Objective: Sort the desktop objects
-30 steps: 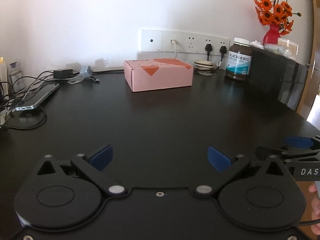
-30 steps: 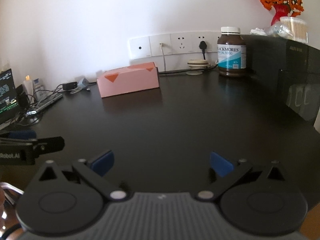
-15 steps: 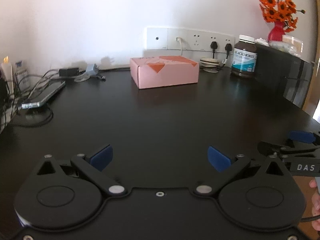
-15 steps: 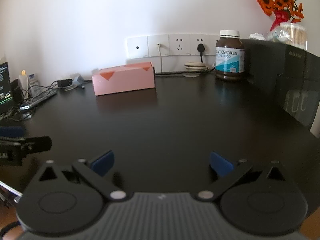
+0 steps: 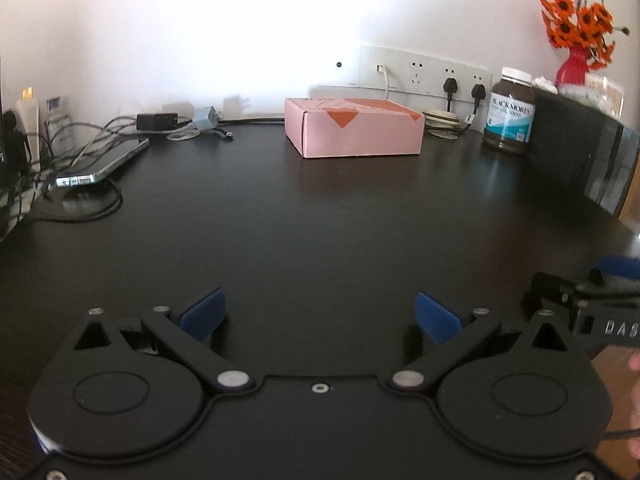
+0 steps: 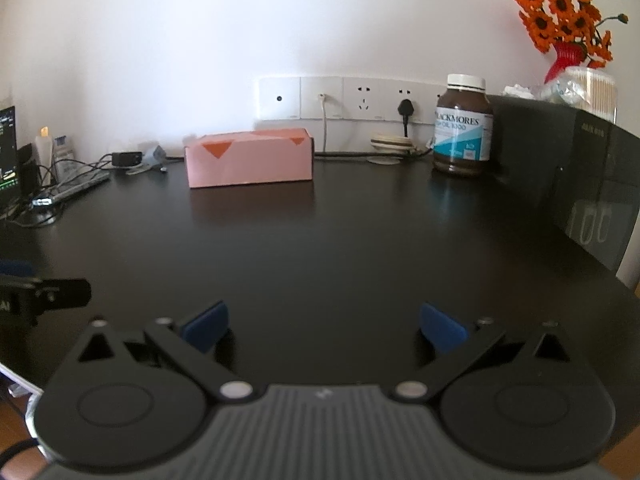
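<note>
A pink cardboard box (image 5: pixel 354 126) with orange triangles lies at the back of the black desk (image 5: pixel 320 220), below the wall sockets; it also shows in the right wrist view (image 6: pixel 250 156). A brown Blackmores bottle (image 5: pixel 509 112) with a white cap stands to its right (image 6: pixel 463 126). My left gripper (image 5: pixel 320 314) is open and empty, low over the desk's near edge. My right gripper (image 6: pixel 323 326) is open and empty, beside it on the right. Each gripper shows at the edge of the other's view.
A phone (image 5: pixel 102 166) and tangled cables with a charger (image 5: pixel 158 120) lie at the back left. A black appliance (image 6: pixel 568 176) stands at the right, with a red vase of orange flowers (image 6: pixel 564 20) on it. A coiled cable (image 6: pixel 390 143) lies by the sockets.
Both grippers have drawn back from the wall and shifted a little; the box and bottle look smaller. Both grippers stay open.
</note>
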`<state>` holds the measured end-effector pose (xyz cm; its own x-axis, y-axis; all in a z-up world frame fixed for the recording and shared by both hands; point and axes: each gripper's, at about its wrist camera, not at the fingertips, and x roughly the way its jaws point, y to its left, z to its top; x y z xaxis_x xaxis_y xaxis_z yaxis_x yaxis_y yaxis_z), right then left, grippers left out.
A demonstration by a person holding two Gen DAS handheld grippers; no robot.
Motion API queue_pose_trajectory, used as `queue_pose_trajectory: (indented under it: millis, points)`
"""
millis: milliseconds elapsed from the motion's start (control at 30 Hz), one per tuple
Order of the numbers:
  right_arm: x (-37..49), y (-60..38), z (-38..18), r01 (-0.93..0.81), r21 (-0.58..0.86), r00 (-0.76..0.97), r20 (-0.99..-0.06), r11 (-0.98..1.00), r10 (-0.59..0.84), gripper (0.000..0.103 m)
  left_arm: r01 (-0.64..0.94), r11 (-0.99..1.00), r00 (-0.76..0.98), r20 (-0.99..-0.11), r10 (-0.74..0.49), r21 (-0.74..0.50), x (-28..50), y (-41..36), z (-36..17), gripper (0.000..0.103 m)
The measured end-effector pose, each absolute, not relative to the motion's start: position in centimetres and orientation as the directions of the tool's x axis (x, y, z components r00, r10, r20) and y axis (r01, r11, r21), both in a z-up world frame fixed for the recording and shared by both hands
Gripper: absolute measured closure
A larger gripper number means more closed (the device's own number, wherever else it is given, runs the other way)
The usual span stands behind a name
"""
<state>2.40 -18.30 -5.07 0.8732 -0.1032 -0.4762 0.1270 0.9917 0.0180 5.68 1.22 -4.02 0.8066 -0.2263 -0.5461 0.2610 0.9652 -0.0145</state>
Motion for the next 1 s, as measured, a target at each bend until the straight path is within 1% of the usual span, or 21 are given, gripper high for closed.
queue_pose_trajectory:
  millis: [67, 467, 667, 1000]
  points:
    - [2.41, -18.28, -5.12, 0.129, 0.018, 0.876, -0.471, 0.991, -0.105, 0.001, 0.257, 0.966, 0.812, -0.545, -0.210, 0.011, 5.47, 0.87, -4.11, 0.000]
    - [2.53, -18.07, -5.12, 0.123, 0.017, 0.883, -0.459, 0.992, -0.102, 0.001, 0.212, 0.977, 0.819, -0.546, -0.174, 0.007, 5.56, 0.44, -4.04, 0.000]
    - [2.55, -18.00, -4.99, 0.123, 0.018, 0.877, -0.469, 0.992, -0.100, 0.001, 0.220, 0.976, 0.817, -0.547, -0.180, 0.007, 5.58, 0.64, -4.07, 0.000]
    - [2.55, -17.87, -5.15, 0.122, 0.017, 0.884, -0.457, 0.992, -0.101, 0.001, 0.216, 0.976, 0.818, -0.548, -0.177, 0.006, 5.65, 0.63, -4.09, 0.000]
